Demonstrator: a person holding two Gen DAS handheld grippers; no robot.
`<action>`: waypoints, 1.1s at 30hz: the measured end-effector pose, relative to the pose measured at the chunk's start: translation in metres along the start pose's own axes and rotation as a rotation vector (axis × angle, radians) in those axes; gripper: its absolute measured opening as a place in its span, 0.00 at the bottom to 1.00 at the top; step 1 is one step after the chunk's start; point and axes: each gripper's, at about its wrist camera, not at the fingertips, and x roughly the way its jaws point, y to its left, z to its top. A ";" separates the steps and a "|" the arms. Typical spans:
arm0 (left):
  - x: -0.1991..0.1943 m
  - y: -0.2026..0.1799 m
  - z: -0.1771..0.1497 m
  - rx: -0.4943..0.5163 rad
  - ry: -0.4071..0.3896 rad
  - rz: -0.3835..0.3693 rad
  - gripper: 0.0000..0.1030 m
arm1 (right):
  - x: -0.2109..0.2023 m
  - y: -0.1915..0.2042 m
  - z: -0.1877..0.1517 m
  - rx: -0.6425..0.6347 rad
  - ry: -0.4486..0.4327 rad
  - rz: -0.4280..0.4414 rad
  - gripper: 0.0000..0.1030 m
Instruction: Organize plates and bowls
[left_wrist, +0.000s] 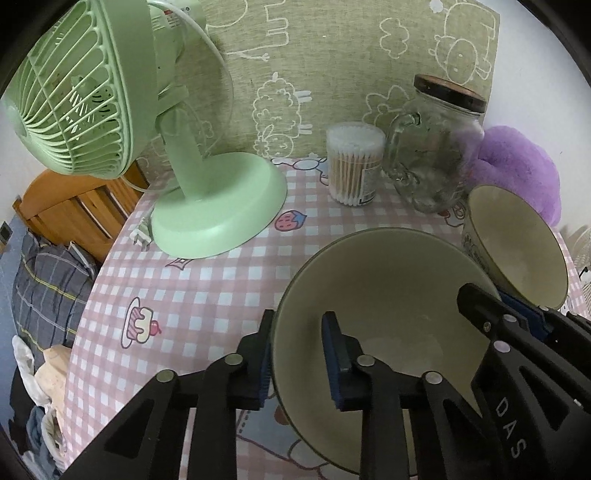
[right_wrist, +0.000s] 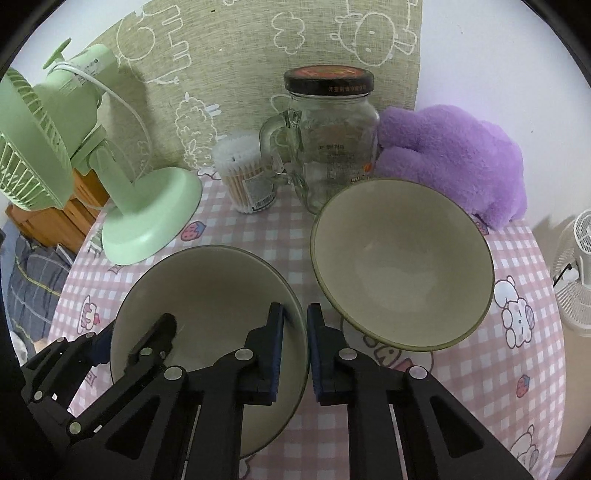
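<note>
Two cream bowls with dark green rims are on the pink checked tablecloth. The near bowl is held on both sides. My left gripper straddles its left rim, one finger outside and one inside, with a visible gap. My right gripper is shut on its right rim; its fingers also show in the left wrist view. The left gripper's fingers show in the right wrist view. The second bowl stands tilted to the right, touching nothing of mine.
A green desk fan stands at the back left. A tub of cotton swabs, a lidded glass jar mug and a purple plush toy line the back. The table edge falls off at left.
</note>
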 end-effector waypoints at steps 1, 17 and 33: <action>0.000 0.001 -0.001 -0.006 0.005 0.000 0.19 | 0.000 0.000 0.000 0.001 0.002 -0.003 0.16; -0.027 0.002 -0.026 -0.035 0.037 -0.024 0.19 | -0.029 0.001 -0.021 0.006 0.027 0.000 0.16; -0.073 0.005 -0.054 -0.036 0.017 -0.062 0.19 | -0.084 0.005 -0.053 0.023 0.004 -0.028 0.16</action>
